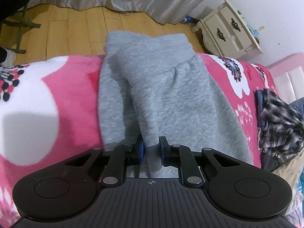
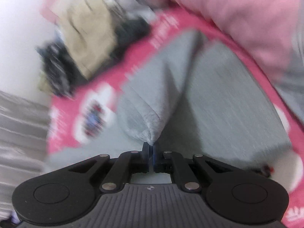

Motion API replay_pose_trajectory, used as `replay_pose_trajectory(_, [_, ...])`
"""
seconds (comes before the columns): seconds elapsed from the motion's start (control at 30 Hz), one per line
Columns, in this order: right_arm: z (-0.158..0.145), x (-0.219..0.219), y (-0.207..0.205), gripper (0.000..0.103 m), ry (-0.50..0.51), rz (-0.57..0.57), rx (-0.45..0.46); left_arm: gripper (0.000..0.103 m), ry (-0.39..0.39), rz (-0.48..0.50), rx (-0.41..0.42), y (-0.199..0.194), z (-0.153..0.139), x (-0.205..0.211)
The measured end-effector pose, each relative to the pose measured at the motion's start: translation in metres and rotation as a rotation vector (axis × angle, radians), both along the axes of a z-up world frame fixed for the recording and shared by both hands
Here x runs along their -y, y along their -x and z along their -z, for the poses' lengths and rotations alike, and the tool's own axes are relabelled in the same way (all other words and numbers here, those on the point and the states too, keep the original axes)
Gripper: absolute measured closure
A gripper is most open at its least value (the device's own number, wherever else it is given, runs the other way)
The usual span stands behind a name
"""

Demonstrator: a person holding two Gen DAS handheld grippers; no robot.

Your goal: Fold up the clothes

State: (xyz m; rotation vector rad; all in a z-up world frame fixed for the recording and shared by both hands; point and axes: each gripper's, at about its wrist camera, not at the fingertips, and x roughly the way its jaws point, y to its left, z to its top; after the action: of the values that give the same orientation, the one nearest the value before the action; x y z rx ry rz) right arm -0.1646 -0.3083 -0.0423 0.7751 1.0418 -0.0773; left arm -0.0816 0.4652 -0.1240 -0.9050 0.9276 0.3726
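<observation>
Left wrist view showed the grey garment (image 1: 152, 95) draped over the bed (image 1: 57, 102) edge, a fold between the left claw (image 1: 152, 149)'s parted pads, while the right claw (image 2: 151, 149) pinched a corner; unequal grip risked it sliding floorward.

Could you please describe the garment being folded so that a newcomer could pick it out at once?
On the pink floral blanket covering the bed lies a plain grey fleecy garment, reaching to the edge nearest the wooden floor. Unlike the crumpled black-and-white plaid clothing beside it, it is patternless, fuzzy and spread out.
</observation>
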Motion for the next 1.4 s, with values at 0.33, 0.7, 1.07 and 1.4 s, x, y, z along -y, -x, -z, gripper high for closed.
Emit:
replay_pose_trajectory(0.33, [-0.017, -0.032, 0.014, 0.063, 0.389, -0.21, -0.047, 0.078, 0.063, 0.083, 0.073, 0.007, -0.014, -0.019])
replay_pose_trajectory(0.7, [-0.003, -0.308, -0.028, 0.062, 0.534, -1.18, 0.62, 0.062, 0.109, 0.002, 0.088, -0.005, -0.026, -0.044])
replay_pose_trajectory(1.07, [0.071, -0.447, -0.035, 0.062, 0.657, -1.512, 0.739, 0.062, 0.112, -0.013, 0.035, -0.028, -0.014, -0.049])
replay_pose_trajectory(1.4, [0.064, -0.437, -0.045, 0.098, 0.604, -1.431, 0.729, 0.096, 0.072, -0.059, 0.105, -0.01, -0.043, -0.055])
